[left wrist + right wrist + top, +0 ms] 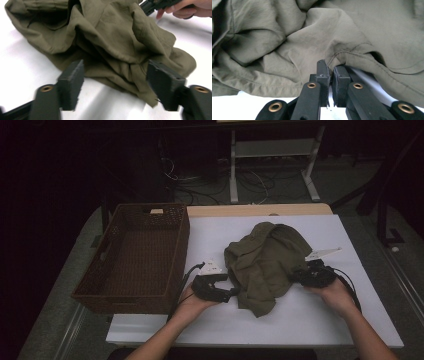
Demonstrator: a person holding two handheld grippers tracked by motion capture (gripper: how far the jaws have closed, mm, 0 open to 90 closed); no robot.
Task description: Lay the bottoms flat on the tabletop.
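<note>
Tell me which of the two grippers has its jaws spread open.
The left gripper: its jaws stand wide apart just short of the olive garment's near edge. The right gripper differs, its jaws nearly shut at a seam of that garment.

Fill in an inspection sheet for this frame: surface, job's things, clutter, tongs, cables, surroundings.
Surface: white table, bare wood strip along its far edge.
Job's things: olive garment, crumpled mid-table; brown wicker basket to its left, nothing seen inside.
Clutter: nothing seen.
Tongs: left tongs open, jaws either side of the garment's near edge; right tongs nearly closed at a hem, grip on cloth unclear.
Cables: a black cable trails from the left tongs.
Surroundings: dark room, metal frame, loose wires on the floor.
</note>
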